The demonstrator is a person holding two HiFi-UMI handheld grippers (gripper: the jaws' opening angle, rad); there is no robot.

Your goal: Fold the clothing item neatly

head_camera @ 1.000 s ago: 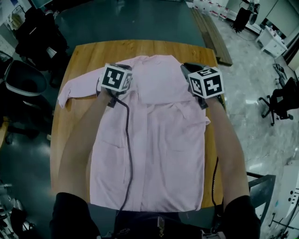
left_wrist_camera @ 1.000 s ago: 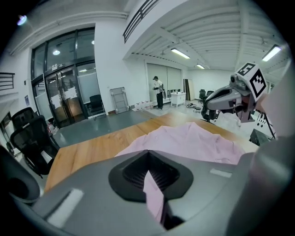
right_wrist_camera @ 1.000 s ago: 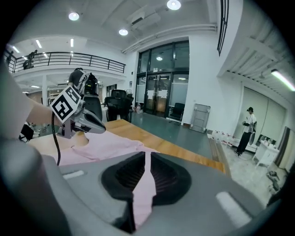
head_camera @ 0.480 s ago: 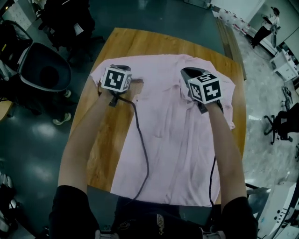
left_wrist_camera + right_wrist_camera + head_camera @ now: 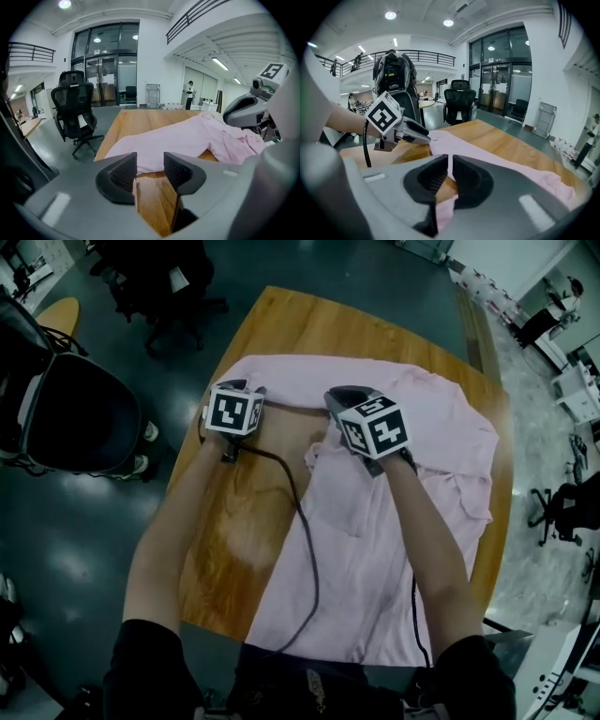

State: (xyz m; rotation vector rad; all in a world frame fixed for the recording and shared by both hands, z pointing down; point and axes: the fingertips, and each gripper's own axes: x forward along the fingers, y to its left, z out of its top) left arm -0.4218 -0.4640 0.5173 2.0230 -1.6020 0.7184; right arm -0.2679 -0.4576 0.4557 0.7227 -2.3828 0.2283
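Note:
A pink shirt (image 5: 412,474) lies spread on the wooden table (image 5: 234,521), its upper edge bunched into a band across the far side. My left gripper (image 5: 240,388) hovers over bare wood near the table's left edge. Its jaws have just been opening and stand open (image 5: 150,164) with nothing between them, and the shirt's edge (image 5: 187,138) lies just ahead. My right gripper (image 5: 337,405) sits at the shirt's middle left. It is shut (image 5: 449,164) on a thin fold of the pink cloth (image 5: 492,157), which hangs below the pads.
A black office chair (image 5: 84,418) stands on the floor left of the table and shows again as a chair (image 5: 75,112) in the left gripper view. Both grippers' cables (image 5: 305,531) trail back over the shirt. More chairs and shelving (image 5: 567,484) are at the right.
Both grippers moved toward the table's left edge, dragging the shirt's upper part along. The left jaws opened and let go of the cloth. Bare wood now shows under the left gripper.

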